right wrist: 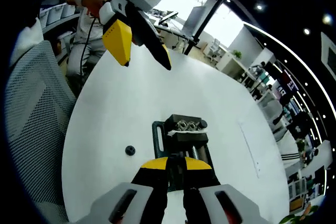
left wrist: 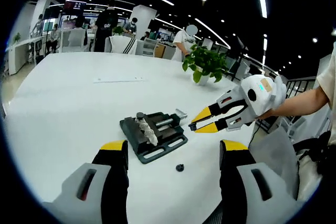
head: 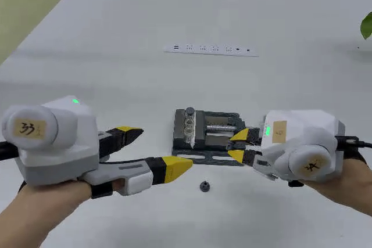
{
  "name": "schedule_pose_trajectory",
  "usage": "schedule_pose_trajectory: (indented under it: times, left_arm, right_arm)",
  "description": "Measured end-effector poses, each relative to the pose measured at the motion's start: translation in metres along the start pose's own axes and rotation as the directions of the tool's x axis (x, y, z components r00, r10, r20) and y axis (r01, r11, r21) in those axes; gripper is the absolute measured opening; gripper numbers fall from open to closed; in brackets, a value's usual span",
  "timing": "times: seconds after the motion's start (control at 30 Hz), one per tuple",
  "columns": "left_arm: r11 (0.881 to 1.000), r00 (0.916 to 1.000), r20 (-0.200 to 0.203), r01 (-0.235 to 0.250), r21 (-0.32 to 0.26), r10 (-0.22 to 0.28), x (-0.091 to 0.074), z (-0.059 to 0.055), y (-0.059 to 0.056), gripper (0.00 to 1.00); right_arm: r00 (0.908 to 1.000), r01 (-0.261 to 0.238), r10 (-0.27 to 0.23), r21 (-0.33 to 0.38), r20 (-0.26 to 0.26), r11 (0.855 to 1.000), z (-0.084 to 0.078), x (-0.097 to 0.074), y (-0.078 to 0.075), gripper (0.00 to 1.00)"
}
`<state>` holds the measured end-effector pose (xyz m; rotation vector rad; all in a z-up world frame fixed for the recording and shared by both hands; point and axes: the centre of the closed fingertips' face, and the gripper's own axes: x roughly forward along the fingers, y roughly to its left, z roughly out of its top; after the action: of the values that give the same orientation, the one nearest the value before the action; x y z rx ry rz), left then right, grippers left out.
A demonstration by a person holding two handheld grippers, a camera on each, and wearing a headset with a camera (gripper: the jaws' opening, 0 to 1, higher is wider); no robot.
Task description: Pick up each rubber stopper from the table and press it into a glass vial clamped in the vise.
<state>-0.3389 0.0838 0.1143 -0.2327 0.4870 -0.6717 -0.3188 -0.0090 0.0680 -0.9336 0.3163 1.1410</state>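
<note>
Wide, smooth white table (head: 116,56), matte and bare-looking around the work. The left gripper (head: 164,147), chunky white plastic with black jaws capped in yellow, is spread wide and holding nothing, hovering just left of the vise. The right gripper (head: 232,146), same build, has its yellow tips drawn together with nothing between them, and it sits close to the vise's right end. The vise (head: 206,137) is dark metal, blocky, with a bright threaded screw. A flat white power strip (head: 210,49) lies well beyond. A row of clear glass vials (head: 189,125) stands clamped upright, the far one dark-capped. The rubber stopper (head: 204,186), small, round and dark grey, rests on the table near the vise's front edge, between the grippers and touching neither.
</note>
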Motion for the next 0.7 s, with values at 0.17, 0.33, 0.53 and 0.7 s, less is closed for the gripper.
schedule_pose_trajectory:
  times: [0.17, 0.33, 0.53, 0.7]
  left_arm:
    - [0.997, 0.9976, 0.013, 0.068, -0.031, -0.068, 0.017, 0.017, -0.007, 0.60]
    - [0.987, 0.9887, 0.035, 0.148, -0.070, -0.146, 0.034, 0.031, -0.025, 0.47]
    - [0.971, 0.9760, 0.042, 0.217, -0.099, -0.213, 0.047, 0.040, -0.044, 0.30]
    - [0.960, 0.9673, 0.057, 0.252, -0.121, -0.247, 0.048, 0.048, -0.052, 0.21]
  right_arm:
    - [0.9984, 0.051, -0.048, -0.113, 0.030, 0.992, 0.027, -0.020, -0.011, 0.05]
    - [0.9950, 0.095, -0.088, -0.167, 0.047, 0.981, 0.045, -0.033, -0.018, 0.05]
    - [0.9884, 0.146, -0.132, -0.229, 0.075, 0.962, 0.063, -0.042, -0.028, 0.05]
    - [0.9850, 0.167, -0.148, -0.280, 0.089, 0.945, 0.072, -0.045, -0.032, 0.05]
